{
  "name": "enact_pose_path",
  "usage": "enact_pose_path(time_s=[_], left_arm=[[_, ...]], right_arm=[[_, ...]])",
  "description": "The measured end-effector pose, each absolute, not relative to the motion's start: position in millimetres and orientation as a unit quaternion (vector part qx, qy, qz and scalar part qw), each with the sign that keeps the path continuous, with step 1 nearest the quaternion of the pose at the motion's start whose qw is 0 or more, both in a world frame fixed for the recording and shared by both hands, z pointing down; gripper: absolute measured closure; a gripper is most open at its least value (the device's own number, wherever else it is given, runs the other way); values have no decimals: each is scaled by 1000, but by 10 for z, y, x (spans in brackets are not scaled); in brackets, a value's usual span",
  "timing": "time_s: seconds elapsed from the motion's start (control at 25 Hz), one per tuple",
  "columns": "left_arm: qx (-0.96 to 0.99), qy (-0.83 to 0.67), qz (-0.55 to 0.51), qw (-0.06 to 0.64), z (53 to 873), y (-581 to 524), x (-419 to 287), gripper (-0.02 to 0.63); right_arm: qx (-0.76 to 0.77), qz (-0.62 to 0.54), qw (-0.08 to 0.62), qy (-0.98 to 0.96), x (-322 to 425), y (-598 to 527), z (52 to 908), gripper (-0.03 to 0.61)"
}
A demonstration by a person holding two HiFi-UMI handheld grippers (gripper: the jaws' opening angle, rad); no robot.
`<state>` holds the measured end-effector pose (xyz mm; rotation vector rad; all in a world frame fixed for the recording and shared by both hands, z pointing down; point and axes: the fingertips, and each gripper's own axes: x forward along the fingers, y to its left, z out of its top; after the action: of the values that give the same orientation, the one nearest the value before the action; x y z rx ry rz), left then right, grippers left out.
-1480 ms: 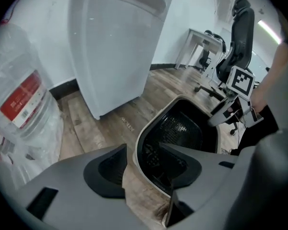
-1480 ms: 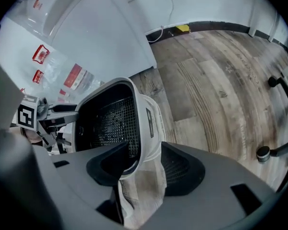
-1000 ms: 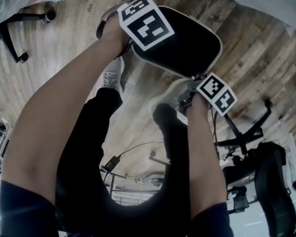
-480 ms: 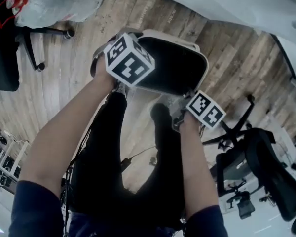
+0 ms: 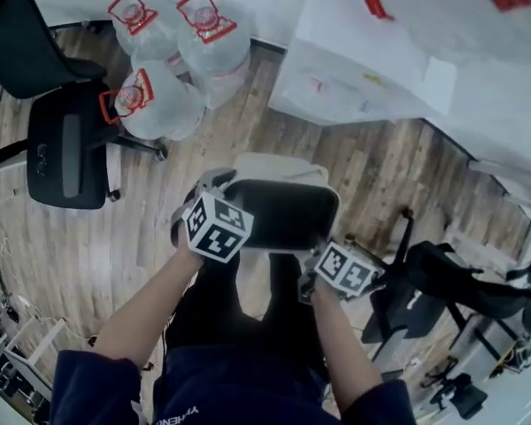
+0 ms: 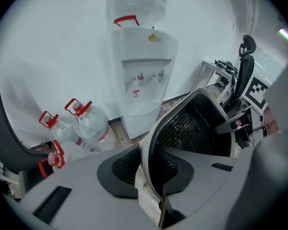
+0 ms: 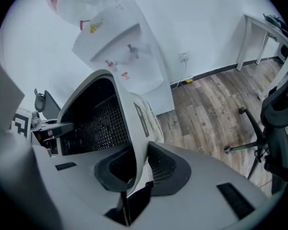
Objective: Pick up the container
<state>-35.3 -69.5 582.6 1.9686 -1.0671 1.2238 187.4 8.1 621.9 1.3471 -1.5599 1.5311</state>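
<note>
Both left gripper and right gripper jaws pinch the container rim, right closing.

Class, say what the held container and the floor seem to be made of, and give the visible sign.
The container looks like moulded plastic: pale matt rim, black grid-textured inside. The floor looks like wood or wood-look planks: grain and seams.

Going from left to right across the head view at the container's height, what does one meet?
A black office chair → left hand-held gripper → container → right hand-held gripper, jaws closing on the container's rim → second office chair.
</note>
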Motion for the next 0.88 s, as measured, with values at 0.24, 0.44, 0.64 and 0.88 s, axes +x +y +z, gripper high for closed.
enact_pose_path(time_s=[0.24,0.44,0.64,0.88], left_arm=[[747,-407,453,269,4901,-492,-391,525],[750,-423,429,272,4462,-414,-400,520],[754,-428,421,268,4096,-220,-325,520],[763,-433,412,247,3781,-206,-349,520]], right_arm=[[494,563,278,-602,1834,205,5367,505],[501,546,262,-619,1858,165,4921,505],[503,542,257,-623,1952,310,4517,505],[509,535,235,-632,1913,343,4257,505]])
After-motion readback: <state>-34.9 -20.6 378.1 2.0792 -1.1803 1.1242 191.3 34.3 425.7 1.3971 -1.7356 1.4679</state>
